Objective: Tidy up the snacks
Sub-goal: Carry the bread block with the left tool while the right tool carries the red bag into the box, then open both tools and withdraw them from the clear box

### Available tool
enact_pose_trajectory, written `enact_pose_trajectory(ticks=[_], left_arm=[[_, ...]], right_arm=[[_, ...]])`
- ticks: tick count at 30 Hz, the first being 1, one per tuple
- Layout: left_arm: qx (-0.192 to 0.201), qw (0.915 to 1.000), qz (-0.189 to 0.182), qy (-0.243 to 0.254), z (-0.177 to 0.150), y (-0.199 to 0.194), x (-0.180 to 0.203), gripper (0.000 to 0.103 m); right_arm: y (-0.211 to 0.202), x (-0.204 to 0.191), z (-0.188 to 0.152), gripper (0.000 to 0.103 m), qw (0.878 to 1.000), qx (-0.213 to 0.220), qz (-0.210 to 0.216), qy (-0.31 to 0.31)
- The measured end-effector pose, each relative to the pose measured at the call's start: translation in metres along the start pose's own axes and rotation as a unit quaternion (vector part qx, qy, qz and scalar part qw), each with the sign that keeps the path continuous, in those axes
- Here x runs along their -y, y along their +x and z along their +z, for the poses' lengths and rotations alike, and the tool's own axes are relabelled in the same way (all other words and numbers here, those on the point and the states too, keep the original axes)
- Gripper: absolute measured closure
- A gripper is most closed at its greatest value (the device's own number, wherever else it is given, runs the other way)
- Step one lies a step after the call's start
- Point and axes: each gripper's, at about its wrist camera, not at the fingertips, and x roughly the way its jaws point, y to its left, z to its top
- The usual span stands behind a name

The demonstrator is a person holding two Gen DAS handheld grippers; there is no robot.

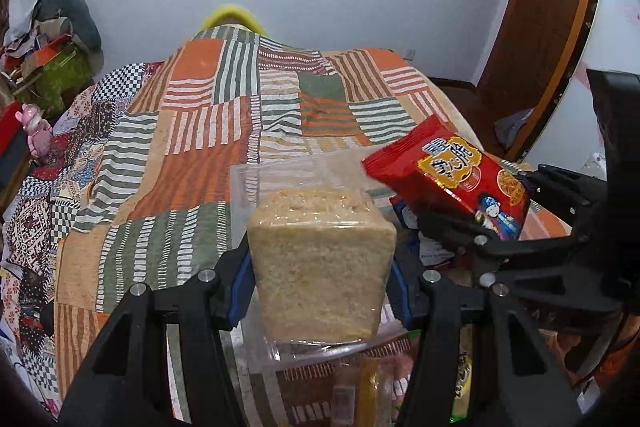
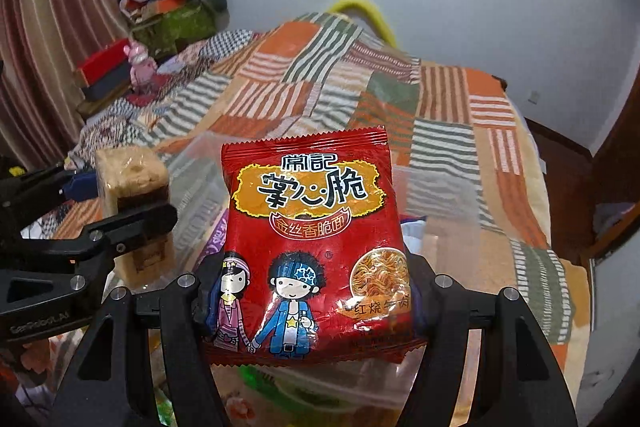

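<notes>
My left gripper (image 1: 320, 291) is shut on a beige puffed-rice cake block (image 1: 320, 267) wrapped in clear film, held above a clear plastic box (image 1: 248, 187). My right gripper (image 2: 312, 291) is shut on a red crispy-noodle snack packet (image 2: 308, 239) with cartoon figures, held upright above the same clear box (image 2: 440, 227). In the left wrist view the red packet (image 1: 452, 175) and right gripper (image 1: 480, 215) show at the right. In the right wrist view the rice cake (image 2: 132, 179) and left gripper (image 2: 132, 211) show at the left.
A patchwork quilt (image 1: 240, 115) in orange, green and white covers the bed under the box. More snack packets (image 1: 372, 387) lie below the grippers. Clutter and a pink toy (image 1: 36, 131) sit at the left. A wooden door (image 1: 540, 7) stands at the right.
</notes>
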Motion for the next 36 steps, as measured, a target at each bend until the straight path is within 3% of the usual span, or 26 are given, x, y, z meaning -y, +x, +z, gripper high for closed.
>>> enact_pose_trajectory(ticks=[12, 15, 19, 24, 36], left_arm=[[-0.043, 0.9989, -0.002, -0.019, -0.007, 0.028, -0.007, 0.048], [-0.035, 0.9991, 0.005, -0.022, -0.009, 0.025, -0.008, 0.048], [-0.022, 0.9994, 0.001, -0.028, -0.006, 0.015, -0.01, 0.047], [-0.011, 0.9996, 0.001, -0.025, -0.006, -0.001, -0.007, 0.046], [0.033, 0.9992, 0.02, 0.011, -0.021, -0.073, -0.004, 0.03]], right_arm=[[0.017, 0.003, -0.006, 0.037, 0.999, -0.044, 0.007, -0.008], [0.016, 0.002, -0.008, 0.035, 0.999, -0.041, 0.003, -0.013], [0.01, 0.0, -0.009, 0.032, 0.999, -0.035, -0.002, -0.021], [-0.004, -0.001, -0.01, 0.022, 1.0, -0.015, -0.002, -0.021], [-0.065, 0.008, -0.021, 0.015, 0.999, 0.045, -0.016, -0.006]])
